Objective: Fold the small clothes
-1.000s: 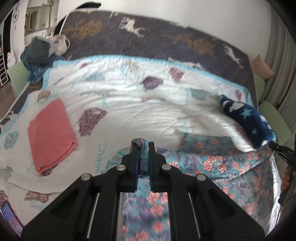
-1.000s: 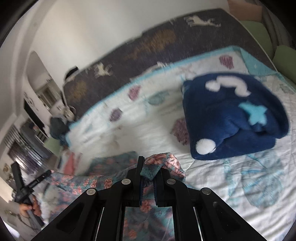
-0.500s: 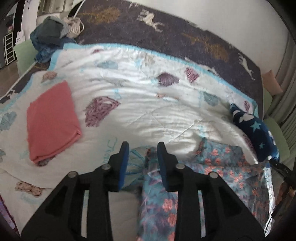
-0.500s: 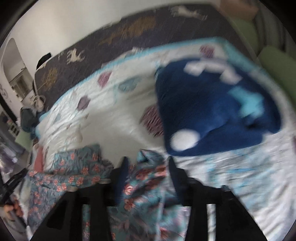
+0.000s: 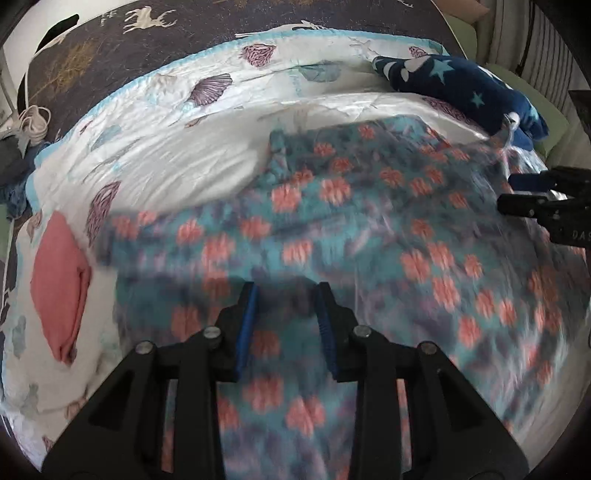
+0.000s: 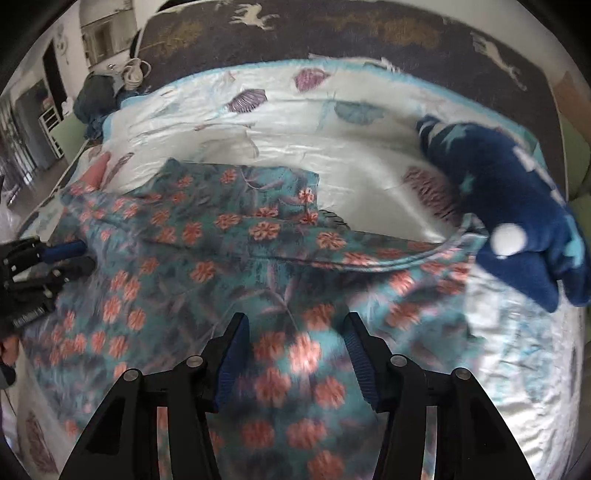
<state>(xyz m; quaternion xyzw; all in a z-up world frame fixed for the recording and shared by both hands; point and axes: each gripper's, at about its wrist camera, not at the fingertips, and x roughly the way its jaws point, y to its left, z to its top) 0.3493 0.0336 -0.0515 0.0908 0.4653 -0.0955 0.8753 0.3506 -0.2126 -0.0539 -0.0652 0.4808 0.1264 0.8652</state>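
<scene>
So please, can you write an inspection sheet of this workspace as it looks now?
Surface: white seashell-print quilt over a dark deer-pattern blanket.
Job's things: teal floral garment with coral flowers, spread out, partly folded.
Clutter: folded coral-pink cloth; navy star-print fleece; dark clothes heap.
Grippers: left gripper open, right gripper open, both empty above the garment.
Cables: white coiled cord.
Surroundings: white wall, doorway at far left.
</scene>
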